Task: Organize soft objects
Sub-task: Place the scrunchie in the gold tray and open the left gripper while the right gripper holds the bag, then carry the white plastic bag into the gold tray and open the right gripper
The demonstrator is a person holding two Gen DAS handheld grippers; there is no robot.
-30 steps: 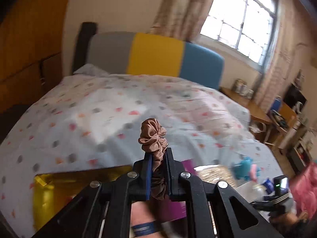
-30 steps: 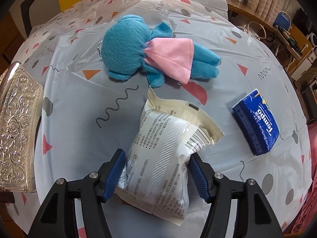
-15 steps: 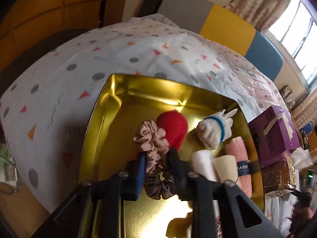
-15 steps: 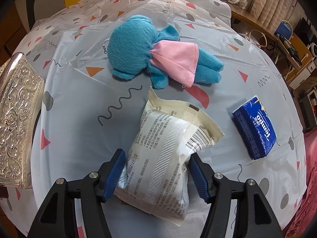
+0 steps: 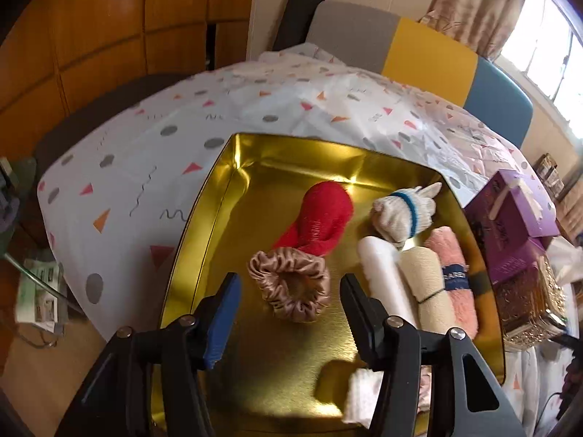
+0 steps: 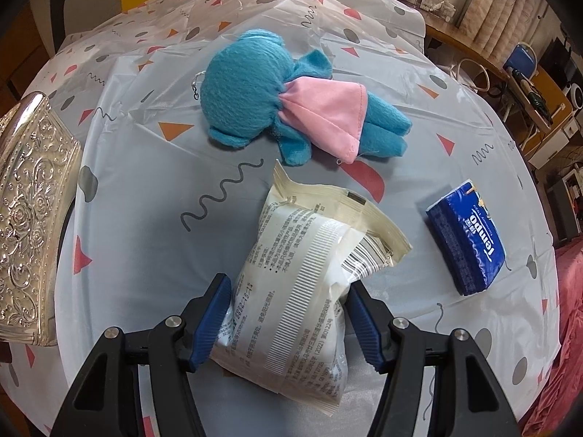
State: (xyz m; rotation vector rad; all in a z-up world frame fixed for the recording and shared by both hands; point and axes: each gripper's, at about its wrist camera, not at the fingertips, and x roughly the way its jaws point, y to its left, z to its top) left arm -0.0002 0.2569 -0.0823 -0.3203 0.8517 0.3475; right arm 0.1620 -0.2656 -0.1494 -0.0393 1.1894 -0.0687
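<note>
scrunchie [image 5: 291, 286] in gold tin [image 5: 204, 225], between spread left hand-held gripper [image 5: 289, 302] fingers, untouched

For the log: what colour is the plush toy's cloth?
Pink cloth on a teal plush toy; right wrist view.

Silver box [image 6: 25, 218] edge-cropped; packet text [image 6: 291, 273] illegible

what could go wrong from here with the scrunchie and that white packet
The left gripper is open around the scrunchie lying in the gold tin; pulling back carelessly could snag it. The right gripper pinches only the near end of the white packet, so lifting may let it sag or slip.
</note>
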